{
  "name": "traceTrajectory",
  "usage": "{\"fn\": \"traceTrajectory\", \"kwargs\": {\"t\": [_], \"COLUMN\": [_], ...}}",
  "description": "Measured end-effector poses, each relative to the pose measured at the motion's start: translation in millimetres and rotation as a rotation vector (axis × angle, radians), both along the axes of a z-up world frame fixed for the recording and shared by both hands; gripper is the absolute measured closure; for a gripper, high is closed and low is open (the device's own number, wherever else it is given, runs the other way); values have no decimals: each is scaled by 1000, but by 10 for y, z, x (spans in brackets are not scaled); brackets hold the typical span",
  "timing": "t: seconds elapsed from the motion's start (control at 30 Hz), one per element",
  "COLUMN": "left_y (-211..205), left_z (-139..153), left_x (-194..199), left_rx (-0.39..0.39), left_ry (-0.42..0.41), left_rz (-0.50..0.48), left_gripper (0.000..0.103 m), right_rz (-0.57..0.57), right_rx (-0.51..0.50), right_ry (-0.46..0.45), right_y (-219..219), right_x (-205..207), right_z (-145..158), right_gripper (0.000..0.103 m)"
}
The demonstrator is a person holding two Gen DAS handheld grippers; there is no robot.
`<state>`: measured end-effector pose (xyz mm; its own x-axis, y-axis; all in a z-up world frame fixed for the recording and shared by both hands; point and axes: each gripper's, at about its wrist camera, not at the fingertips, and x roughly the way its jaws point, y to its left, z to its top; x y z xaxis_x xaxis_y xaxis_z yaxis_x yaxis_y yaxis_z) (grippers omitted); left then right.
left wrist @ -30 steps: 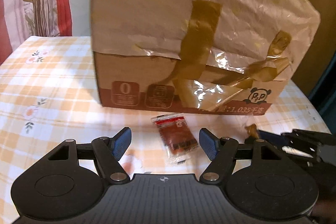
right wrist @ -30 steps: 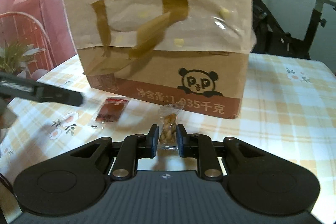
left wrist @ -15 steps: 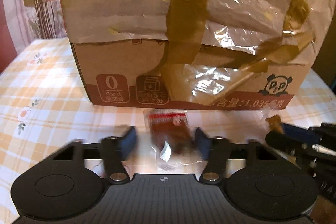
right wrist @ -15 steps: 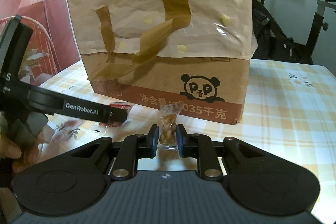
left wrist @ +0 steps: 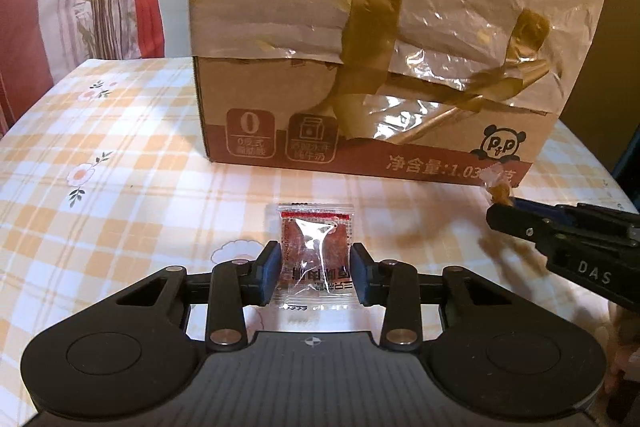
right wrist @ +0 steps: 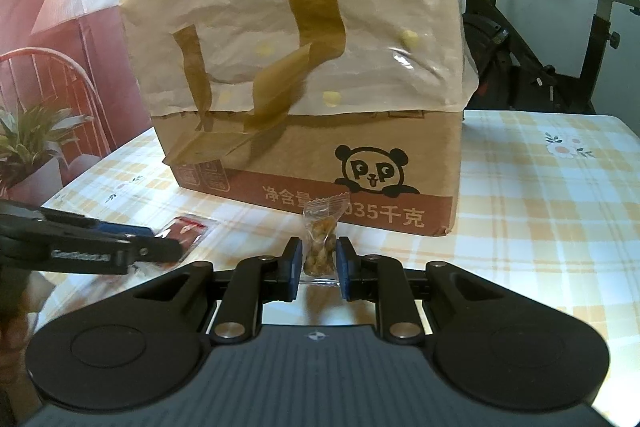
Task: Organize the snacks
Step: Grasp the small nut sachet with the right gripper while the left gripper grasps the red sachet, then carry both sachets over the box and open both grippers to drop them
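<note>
The left tongs [left wrist: 316, 277] sit low over the checked tabletop [left wrist: 132, 211], their blue pads on either side of a red-striped clear snack packet [left wrist: 316, 255]; the pads look to be touching its edges, though whether they truly pinch it is hard to tell. The right tongs [right wrist: 319, 267] are closed on a small clear packet of brown nuggets [right wrist: 320, 247], held upright just in front of the taped cardboard box [right wrist: 312, 131] with the panda print.
</note>
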<state>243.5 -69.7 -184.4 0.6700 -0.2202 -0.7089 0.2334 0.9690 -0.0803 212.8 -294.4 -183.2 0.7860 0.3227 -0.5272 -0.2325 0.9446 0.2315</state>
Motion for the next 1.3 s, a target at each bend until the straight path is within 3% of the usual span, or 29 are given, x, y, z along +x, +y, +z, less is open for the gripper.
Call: {"fn": "traceTrajectory", "kwargs": {"t": [0.4, 0.5, 0.63, 0.73, 0.87, 1.1, 1.3], "left_y": [63, 131, 248, 294, 261, 218, 160], "left_z": [183, 312, 593, 851, 1171, 1642, 1898], "left_x": [-80, -116, -145, -172, -169, -32, 368], "left_rx": [-31, -53, -93, -107, -118, -136, -130], "left_ry": [-61, -81, -137, -202, -286, -405, -454], "left_rz": [-10, 3, 9, -5, -39, -78, -49], "left_gripper": [63, 63, 63, 63, 63, 63, 63], "right_rz": [2, -8, -18, -26, -41, 30, 65], "right_rx": [-6, -11, -5, 6, 96, 75, 50], "right_ry": [-28, -74, -59, -87, -120, -201, -254], "right_y": [14, 18, -7, -67, -172, -102, -36], "right_x": [-61, -183, -271, -336, -341, -186, 122], "right_z": [38, 98, 186, 363, 664, 1204, 1658], "right_gripper": [83, 83, 83, 83, 83, 83, 83]}}
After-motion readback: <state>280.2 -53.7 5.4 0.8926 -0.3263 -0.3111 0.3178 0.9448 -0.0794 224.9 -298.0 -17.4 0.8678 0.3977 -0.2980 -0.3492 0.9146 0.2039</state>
